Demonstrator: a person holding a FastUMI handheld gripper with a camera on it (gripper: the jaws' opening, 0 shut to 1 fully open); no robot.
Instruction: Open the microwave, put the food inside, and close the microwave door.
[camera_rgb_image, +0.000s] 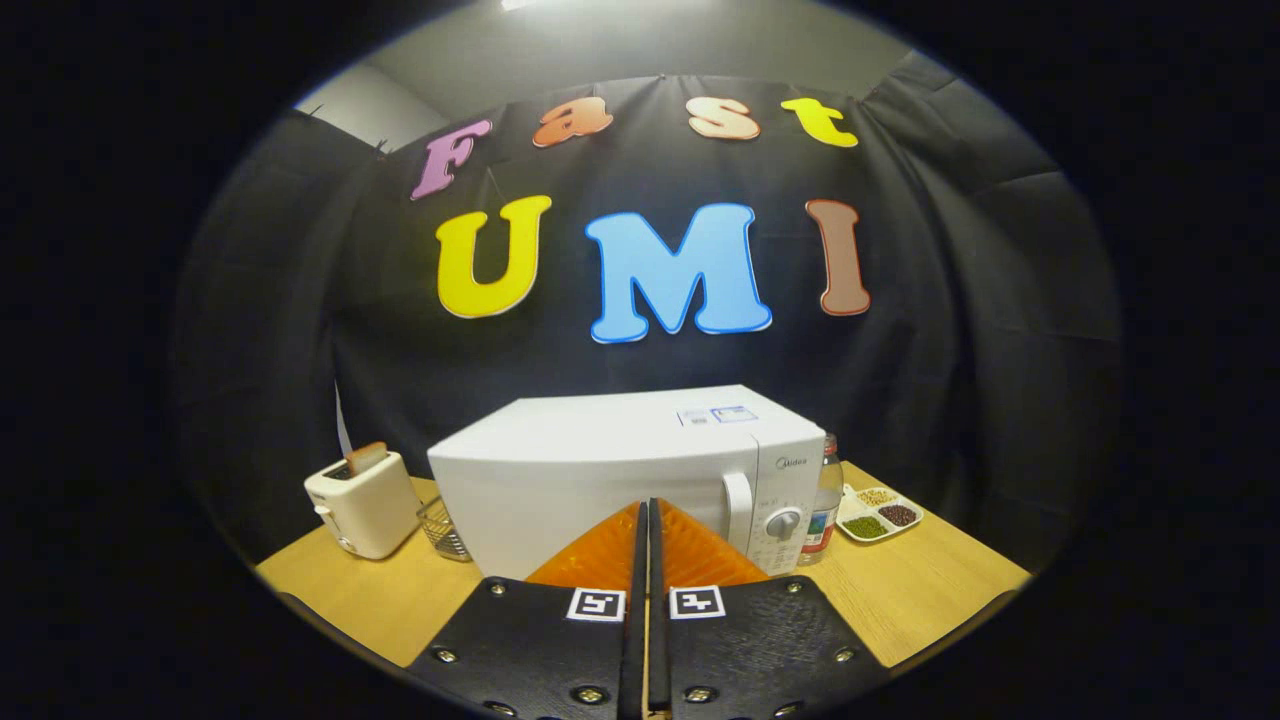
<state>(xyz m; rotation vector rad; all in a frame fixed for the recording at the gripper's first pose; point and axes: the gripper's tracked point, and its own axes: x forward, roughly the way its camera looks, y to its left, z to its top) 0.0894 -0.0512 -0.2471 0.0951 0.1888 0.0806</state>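
- Gripper view looks over a wooden worktop at a white microwave standing against the black cloth wall.
- Its door is closed; the handle and a round dial sit toward the right side of the front.
- The tool is clenched, its two orange fingers pressed together with nothing between them (only a thin dark seam shows), their tips just in front of the microwave door.
- Left of the microwave stands a cream toaster with a slice of bread sticking up from its slot.
- Between toaster and microwave sits a small wire basket.
- Right of the microwave, just beside it, is a jar with a label.
- Further right lies a white divided dish holding food in three sections: pale, green and dark brown.
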